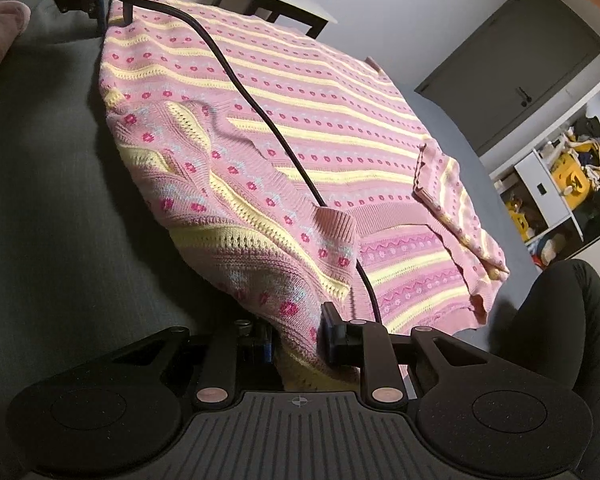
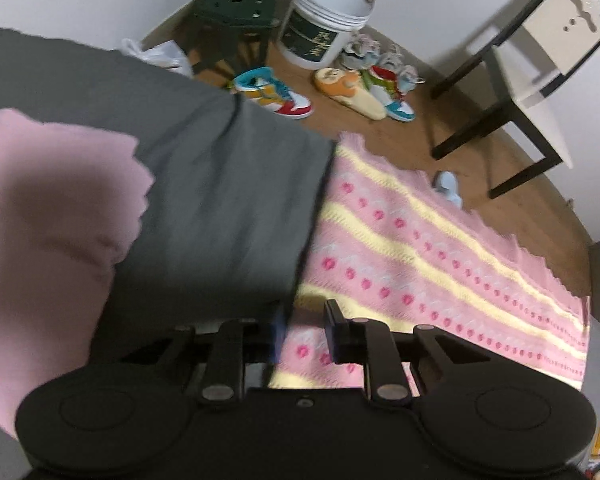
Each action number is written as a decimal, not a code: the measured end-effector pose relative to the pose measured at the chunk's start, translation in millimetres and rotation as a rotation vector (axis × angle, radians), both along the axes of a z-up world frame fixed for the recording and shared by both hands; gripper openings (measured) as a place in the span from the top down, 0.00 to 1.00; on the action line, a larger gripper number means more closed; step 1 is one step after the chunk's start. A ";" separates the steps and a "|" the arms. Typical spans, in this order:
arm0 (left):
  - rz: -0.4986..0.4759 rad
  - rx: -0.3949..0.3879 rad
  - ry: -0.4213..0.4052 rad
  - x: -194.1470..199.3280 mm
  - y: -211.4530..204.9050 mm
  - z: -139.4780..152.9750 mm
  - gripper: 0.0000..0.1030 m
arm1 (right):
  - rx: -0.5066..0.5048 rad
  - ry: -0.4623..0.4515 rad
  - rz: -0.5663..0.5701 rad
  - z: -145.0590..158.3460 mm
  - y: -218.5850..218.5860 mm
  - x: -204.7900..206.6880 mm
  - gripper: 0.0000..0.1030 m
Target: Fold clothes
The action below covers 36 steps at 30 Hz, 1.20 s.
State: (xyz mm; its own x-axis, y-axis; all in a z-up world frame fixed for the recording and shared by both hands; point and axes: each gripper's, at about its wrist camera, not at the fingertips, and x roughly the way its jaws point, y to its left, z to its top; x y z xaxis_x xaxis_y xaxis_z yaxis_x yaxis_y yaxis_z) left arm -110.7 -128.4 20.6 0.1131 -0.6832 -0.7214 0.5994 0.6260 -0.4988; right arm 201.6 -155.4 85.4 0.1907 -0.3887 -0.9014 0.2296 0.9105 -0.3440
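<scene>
I see a grey bed (image 1: 52, 208) with shoes (image 2: 272, 94) on the wooden floor at twelve o'clock. The pink-and-yellow striped sweater (image 1: 300, 120) lies spread; my left tongs (image 1: 296, 332) and right tongs (image 2: 304, 332) each pinch its knit.

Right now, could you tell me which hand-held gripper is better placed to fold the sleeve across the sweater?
Left, probably: the left hand-held gripper already clamps the sleeve; the right hand-held gripper grips the sweater at its far edge.

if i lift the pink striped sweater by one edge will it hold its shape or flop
Probably flop: the knit sweater already drapes and wrinkles where the left tool grips it. Its openwork knit looks stretchy, so it may sag. It likely drags rather than slides on the grey cover.
</scene>
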 end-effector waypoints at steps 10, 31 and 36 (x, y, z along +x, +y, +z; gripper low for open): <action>0.003 -0.019 -0.009 -1.0 2.3 1.0 0.78 | -0.031 -0.024 -0.001 -4.9 -4.7 -2.0 0.96; -0.194 -0.078 -0.273 -40.0 -78.0 60.4 0.83 | 0.267 -0.226 -0.243 87.1 -236.1 -120.6 0.97; -0.235 -0.094 -0.295 -52.5 -121.5 67.5 0.85 | 0.270 -0.270 -0.318 88.7 -298.4 -162.2 0.99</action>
